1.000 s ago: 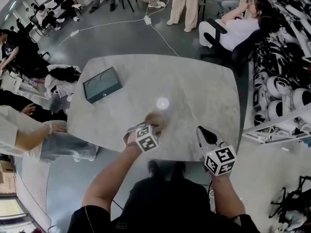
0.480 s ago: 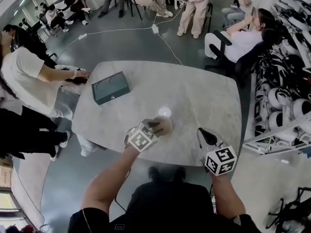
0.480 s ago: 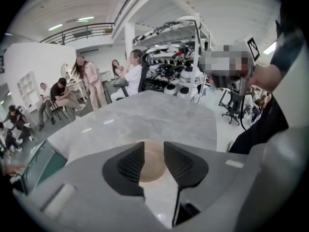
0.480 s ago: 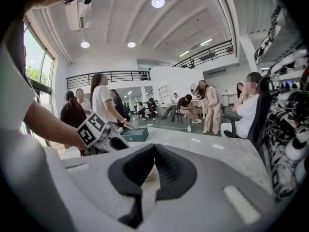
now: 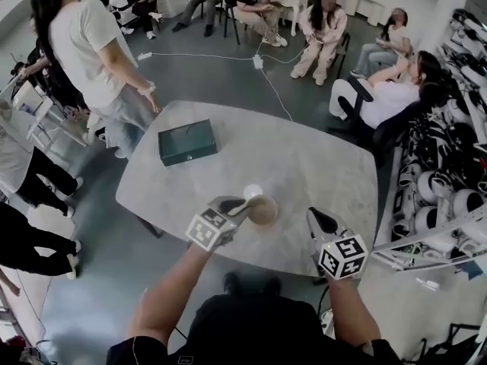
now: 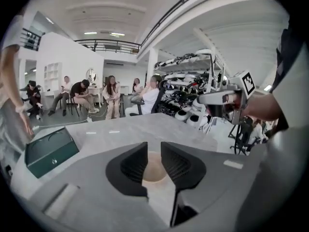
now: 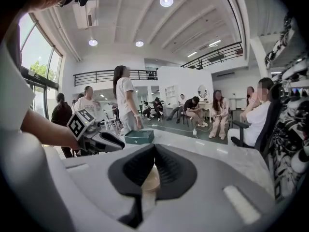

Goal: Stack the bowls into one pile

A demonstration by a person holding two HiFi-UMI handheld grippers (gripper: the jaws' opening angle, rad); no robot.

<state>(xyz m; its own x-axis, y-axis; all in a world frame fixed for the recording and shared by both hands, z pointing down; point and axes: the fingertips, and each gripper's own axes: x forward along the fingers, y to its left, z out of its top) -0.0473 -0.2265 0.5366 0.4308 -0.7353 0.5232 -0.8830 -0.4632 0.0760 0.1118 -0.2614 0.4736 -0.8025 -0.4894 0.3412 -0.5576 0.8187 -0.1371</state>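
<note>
1. The grey marble table (image 5: 319,150) fills the middle of the head view, and every place below is given against it.
2. A standing person (image 5: 91,44) in a light T-shirt is seen just off the table's far left corner, with one hand hanging near that corner.
3. A dark green box (image 5: 187,142) is laid flat on the table's far left part, well apart from the near edge.
4. The left gripper (image 5: 240,204) is held over the table's near edge, left of the middle. Its jaws are partly apart and closing. Nothing is pressed by the pads, so this gripper is released. A tan, rounded surface is framed in the gap between them, just past the tips.
5. The right gripper (image 5: 315,216) is held over the table's near edge, right of the middle. Its jaws are clenched together, pad against pad. A tan surface shows low behind them, and what it is cannot be told.
6. The tan bowl (image 5: 262,210) rests on the table close to the near edge, between the two grippers and just beside the left one. Whether further bowls are nested inside it cannot be told.
</note>
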